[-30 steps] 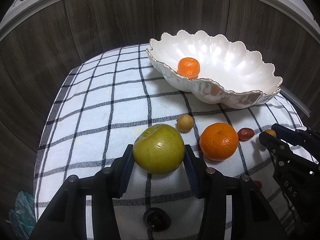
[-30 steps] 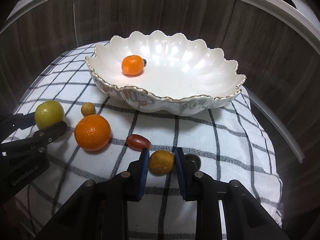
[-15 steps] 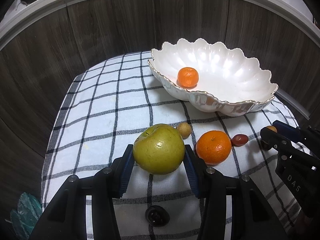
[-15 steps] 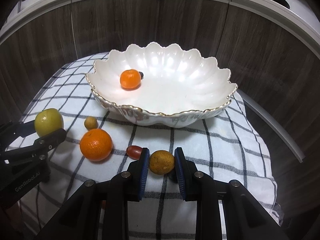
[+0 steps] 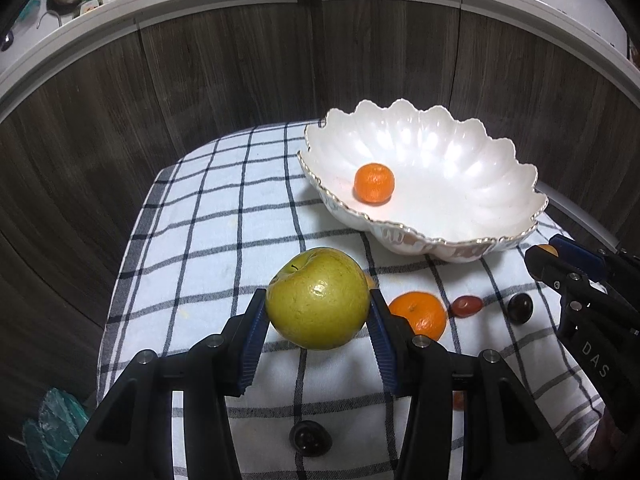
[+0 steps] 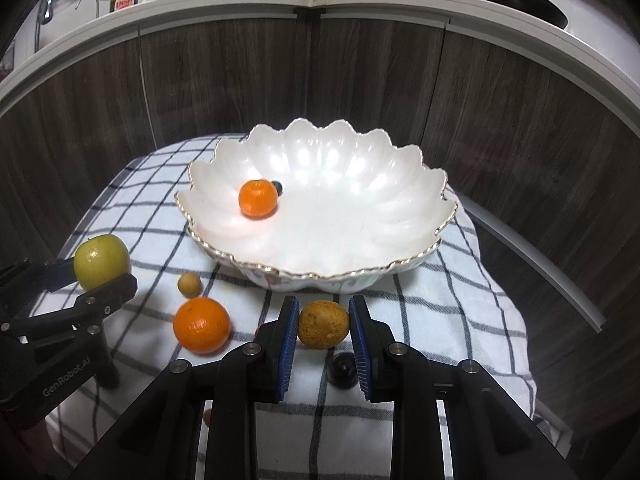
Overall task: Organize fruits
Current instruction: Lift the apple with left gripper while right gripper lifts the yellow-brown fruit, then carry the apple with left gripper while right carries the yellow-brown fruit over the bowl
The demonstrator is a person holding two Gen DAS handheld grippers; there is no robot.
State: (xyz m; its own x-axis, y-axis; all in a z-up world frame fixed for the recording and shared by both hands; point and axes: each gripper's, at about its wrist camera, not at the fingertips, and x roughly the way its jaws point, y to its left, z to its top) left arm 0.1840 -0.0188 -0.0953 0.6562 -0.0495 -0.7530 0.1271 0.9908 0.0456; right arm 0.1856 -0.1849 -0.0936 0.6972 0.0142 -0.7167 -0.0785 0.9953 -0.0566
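My left gripper [image 5: 318, 312] is shut on a green apple [image 5: 318, 298] and holds it above the checked cloth [image 5: 224, 232]; the apple shows at the left of the right wrist view [image 6: 102, 262]. My right gripper [image 6: 323, 326] is shut on a small yellow-brown fruit [image 6: 323, 324], lifted just in front of the white scalloped bowl [image 6: 400, 208]. The bowl [image 5: 480, 184] holds a small orange [image 5: 374, 183] and a dark berry [image 6: 277, 188]. A larger orange [image 6: 201, 325] and a small tan fruit [image 6: 189, 284] lie on the cloth.
A red date [image 5: 466, 306] and dark round fruits [image 5: 520, 308] [image 5: 310, 438] lie on the cloth near the front. Dark wood panels [image 5: 240, 80] curve behind the table, with a white counter edge [image 6: 360, 4] above. The cloth drops off at the left and right edges.
Both grippers have risen and drawn back with their fruits, the apple and the yellow-brown fruit now off the cloth. The bowl and loose fruits have not moved.
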